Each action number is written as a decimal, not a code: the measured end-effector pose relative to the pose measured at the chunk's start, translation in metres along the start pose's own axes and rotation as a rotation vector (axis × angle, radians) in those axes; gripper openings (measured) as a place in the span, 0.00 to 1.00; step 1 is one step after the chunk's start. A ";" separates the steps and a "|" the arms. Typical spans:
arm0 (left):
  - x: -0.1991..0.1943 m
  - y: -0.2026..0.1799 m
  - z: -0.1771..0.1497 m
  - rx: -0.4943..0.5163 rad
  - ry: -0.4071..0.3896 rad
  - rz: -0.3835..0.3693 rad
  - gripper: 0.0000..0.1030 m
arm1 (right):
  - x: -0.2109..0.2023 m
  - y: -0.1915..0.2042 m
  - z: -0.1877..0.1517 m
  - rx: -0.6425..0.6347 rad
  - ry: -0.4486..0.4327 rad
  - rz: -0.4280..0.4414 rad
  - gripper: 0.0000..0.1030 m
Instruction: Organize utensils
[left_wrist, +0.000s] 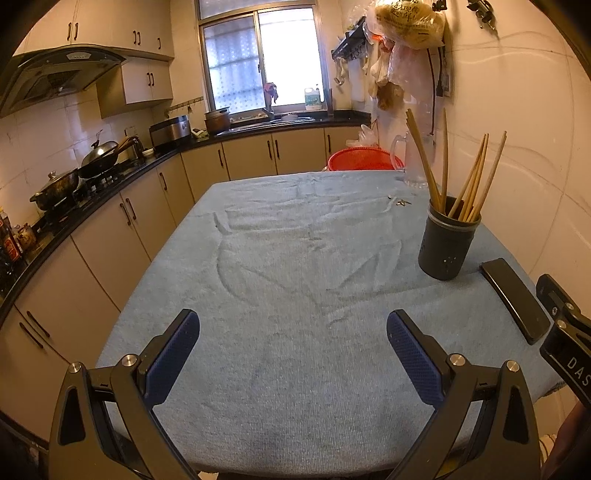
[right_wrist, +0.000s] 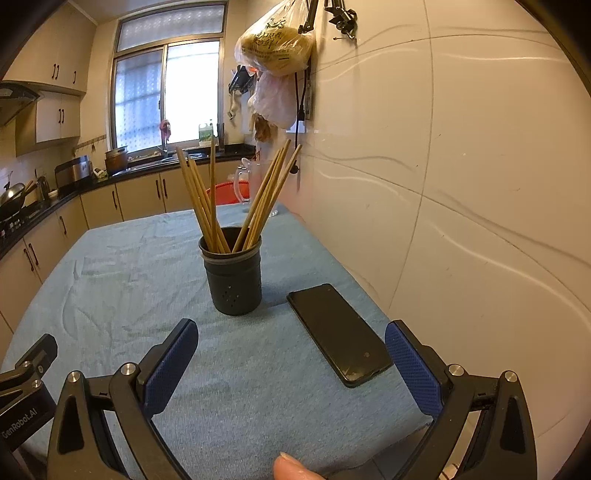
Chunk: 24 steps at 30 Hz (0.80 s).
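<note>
Left gripper (left_wrist: 293, 334): I see its jaws spread wide, nothing between them
Right gripper (right_wrist: 291, 341): mine too, wide apart, empty
Chopsticks (right_wrist: 207, 199): upright in the dark holder (right_wrist: 233, 280) on the blue cloth (right_wrist: 122, 273)
Phone (right_wrist: 338, 332): flat just right of the holder

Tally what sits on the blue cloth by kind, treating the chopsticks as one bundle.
Dark holder cup: 1
Chopstick bundle, standing in the cup: 1
Black phone: 1
Clear glass jug, at the far edge: 1
Small metal item, too small to identify: 1
Total: 5
</note>
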<state>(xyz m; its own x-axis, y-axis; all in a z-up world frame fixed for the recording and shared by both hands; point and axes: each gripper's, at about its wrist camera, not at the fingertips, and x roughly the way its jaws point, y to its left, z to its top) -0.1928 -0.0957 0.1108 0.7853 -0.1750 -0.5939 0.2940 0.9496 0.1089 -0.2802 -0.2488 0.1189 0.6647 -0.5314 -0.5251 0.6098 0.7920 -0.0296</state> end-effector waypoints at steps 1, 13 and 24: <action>0.000 0.000 0.000 0.000 0.000 0.001 0.98 | 0.000 0.001 0.000 -0.001 -0.001 -0.001 1.00; 0.001 -0.001 0.000 0.001 0.000 0.000 0.98 | 0.000 0.002 0.000 -0.011 0.004 0.002 1.00; 0.001 -0.001 0.000 0.001 -0.001 0.003 0.98 | 0.003 0.003 -0.003 -0.019 0.013 0.005 1.00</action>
<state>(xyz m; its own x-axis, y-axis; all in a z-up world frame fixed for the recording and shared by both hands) -0.1923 -0.0966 0.1095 0.7866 -0.1720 -0.5930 0.2919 0.9499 0.1116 -0.2775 -0.2473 0.1152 0.6621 -0.5234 -0.5364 0.5980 0.8003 -0.0428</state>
